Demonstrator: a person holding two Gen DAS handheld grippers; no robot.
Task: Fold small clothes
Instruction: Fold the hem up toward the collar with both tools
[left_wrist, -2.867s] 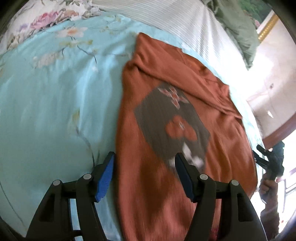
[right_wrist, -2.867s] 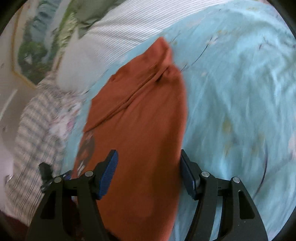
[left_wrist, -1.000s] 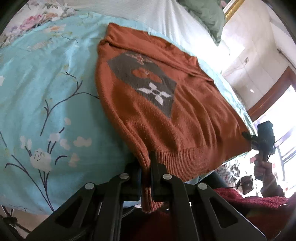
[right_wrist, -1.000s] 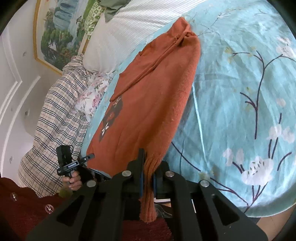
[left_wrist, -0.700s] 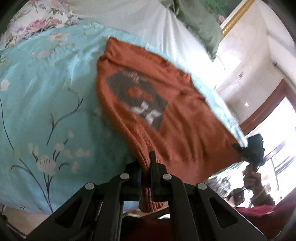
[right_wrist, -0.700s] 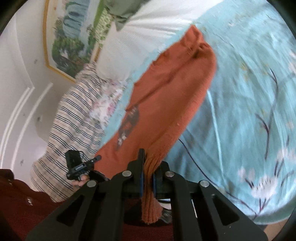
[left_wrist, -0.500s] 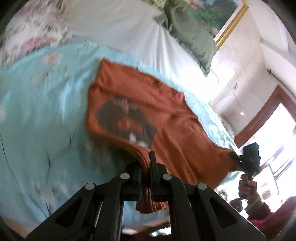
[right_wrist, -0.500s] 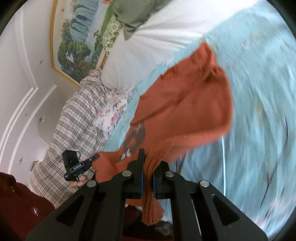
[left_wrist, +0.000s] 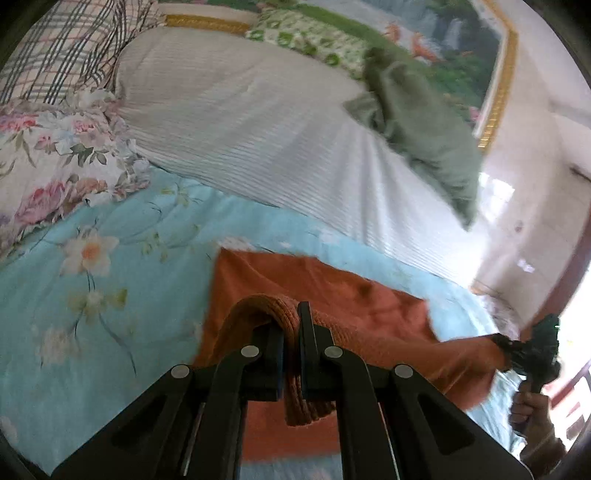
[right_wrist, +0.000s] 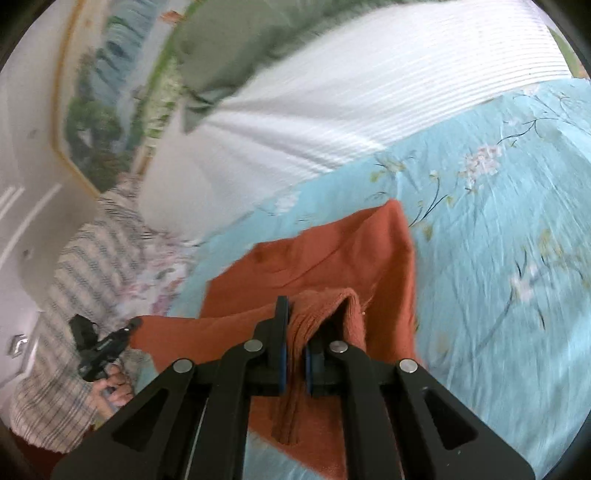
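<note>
A: What has changed on the bed (left_wrist: 155, 236)?

B: The orange sweater (left_wrist: 321, 284) lay flat; now its ribbed hem (left_wrist: 280, 314) is lifted and carried toward the collar. The left hand-held gripper (left_wrist: 291, 354) and right hand-held gripper (right_wrist: 294, 354) are each clamped on a hem corner.

A: Meaning?

B: Likely the bottom-to-top fold is halfway over.

Bright daylight, blown-out glare at the right edge of the left view; motion blur smears the bedding (right_wrist: 517, 258) in both views; heavy fisheye bending, black vignette corners; soft shadows.
</note>
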